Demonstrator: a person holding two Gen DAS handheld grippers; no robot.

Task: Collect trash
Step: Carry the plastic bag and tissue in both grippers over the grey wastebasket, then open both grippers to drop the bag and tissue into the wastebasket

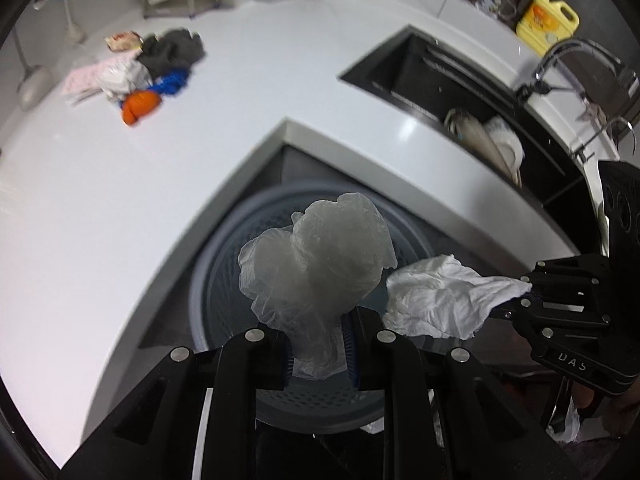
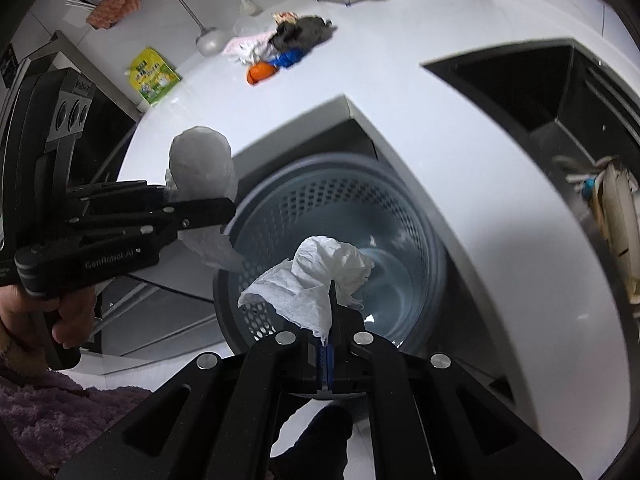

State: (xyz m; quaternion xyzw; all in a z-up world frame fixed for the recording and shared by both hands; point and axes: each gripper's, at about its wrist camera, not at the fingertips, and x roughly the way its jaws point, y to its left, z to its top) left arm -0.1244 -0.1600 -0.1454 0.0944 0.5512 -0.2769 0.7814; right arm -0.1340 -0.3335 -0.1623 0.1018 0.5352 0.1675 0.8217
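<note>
My left gripper [image 1: 318, 354] is shut on a crumpled clear plastic bag [image 1: 320, 264] and holds it above the grey perforated bin [image 1: 224, 264]. It also shows in the right wrist view [image 2: 224, 204], with the bag [image 2: 202, 160] over the bin's left rim. My right gripper [image 2: 328, 332] is shut on a crumpled white paper towel [image 2: 316, 280] above the bin's opening [image 2: 280, 200]. In the left wrist view the right gripper [image 1: 524, 290] holds the towel [image 1: 436, 300] beside the bag.
A pile of more trash [image 1: 140, 72] lies on the white counter [image 1: 120, 200], also in the right wrist view [image 2: 280, 46]. A black sink [image 1: 460, 92] with dishes is at the right. A yellow bottle [image 1: 548, 20] stands behind it. A green pouch [image 2: 154, 76] leans at left.
</note>
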